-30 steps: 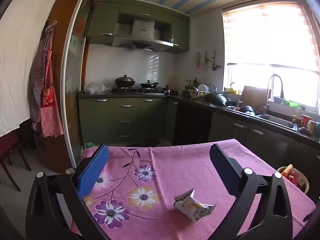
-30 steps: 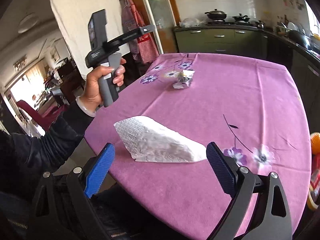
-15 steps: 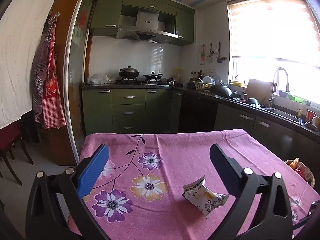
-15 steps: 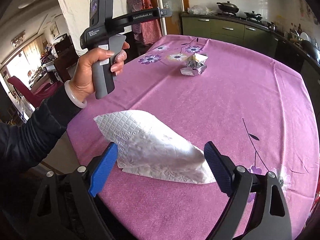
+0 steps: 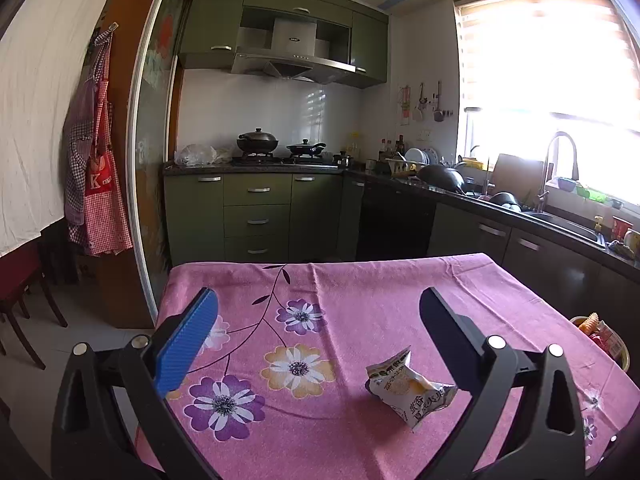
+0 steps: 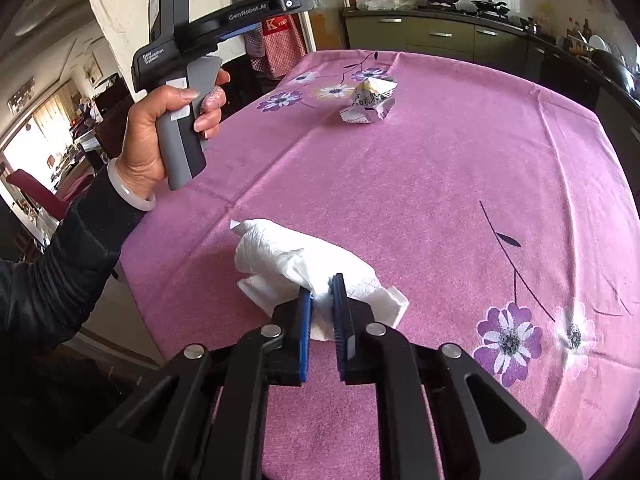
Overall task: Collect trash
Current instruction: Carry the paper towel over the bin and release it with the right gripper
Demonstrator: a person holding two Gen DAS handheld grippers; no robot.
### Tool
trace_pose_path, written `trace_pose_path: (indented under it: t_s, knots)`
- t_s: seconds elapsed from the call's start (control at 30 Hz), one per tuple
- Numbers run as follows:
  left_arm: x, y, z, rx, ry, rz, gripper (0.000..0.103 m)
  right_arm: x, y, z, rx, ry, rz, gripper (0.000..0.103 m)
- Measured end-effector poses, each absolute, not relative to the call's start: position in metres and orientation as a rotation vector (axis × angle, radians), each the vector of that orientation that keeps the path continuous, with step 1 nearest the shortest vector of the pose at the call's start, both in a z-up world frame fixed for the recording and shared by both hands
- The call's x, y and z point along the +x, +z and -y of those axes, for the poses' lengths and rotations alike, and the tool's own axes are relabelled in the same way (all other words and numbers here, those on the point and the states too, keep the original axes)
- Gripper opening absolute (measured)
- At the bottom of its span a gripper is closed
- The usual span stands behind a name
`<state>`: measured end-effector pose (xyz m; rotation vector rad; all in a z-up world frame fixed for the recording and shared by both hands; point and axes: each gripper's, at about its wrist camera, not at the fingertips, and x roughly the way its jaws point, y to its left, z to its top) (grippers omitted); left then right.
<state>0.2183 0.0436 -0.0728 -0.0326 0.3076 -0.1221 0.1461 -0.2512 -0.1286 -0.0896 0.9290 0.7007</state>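
Observation:
A white paper napkin [image 6: 288, 256] lies crumpled at the near left edge of the pink flowered tablecloth [image 6: 460, 184]. My right gripper [image 6: 321, 292] is shut on the napkin's near part. A crumpled snack packet [image 5: 408, 390] lies on the cloth, inside the span of my open left gripper [image 5: 316, 312], close to its right finger. The packet also shows far across the table in the right wrist view [image 6: 370, 100]. The left gripper's handle [image 6: 182, 80] is held in a hand above the table's left edge.
A basket [image 5: 600, 334] with colourful items sits beside the table's right edge. Green kitchen cabinets [image 5: 256, 216], a stove with pans and a sink counter lie beyond the table. Aprons [image 5: 96, 184] hang at the left, with a dark chair [image 5: 20, 300] below.
My right gripper has closed on the napkin, which is now bunched up. The left gripper has tilted down slightly, bringing the packet higher between its fingers.

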Motion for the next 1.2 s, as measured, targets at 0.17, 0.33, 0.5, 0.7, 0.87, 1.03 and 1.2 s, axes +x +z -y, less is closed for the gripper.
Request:
trace_pose_path:
  t_s: [0.17,0.33,0.5,0.7,0.87,1.03,1.2]
  knots:
    - [0.218,-0.073,-0.044,-0.033,-0.121,-0.308,0.096,0.147,-0.123,0.264,-0.044,0.672,-0.912,0.007]
    - [0.218,-0.074,-0.044,-0.032,-0.121,-0.31,0.096,0.148,-0.114,0.287,0.003,0.628,-0.889,0.007]
    - [0.218,-0.075,-0.043,-0.027,-0.123,-0.313,0.096,0.153,-0.093,0.346,0.064,0.473,-0.828,0.007]
    - [0.22,-0.077,-0.04,-0.011,-0.127,-0.324,0.096,0.156,-0.069,0.46,0.142,0.172,-0.769,0.007]
    - [0.219,-0.078,-0.035,0.013,-0.123,-0.321,0.096,0.174,-0.083,0.552,0.179,-0.086,-0.822,0.007]
    - [0.22,-0.079,-0.035,0.016,-0.124,-0.327,0.096,0.193,-0.118,0.602,0.187,-0.215,-0.903,0.014]
    - [0.222,-0.08,-0.036,0.005,-0.128,-0.339,0.096,0.197,-0.131,0.618,0.155,-0.335,-0.917,0.05]
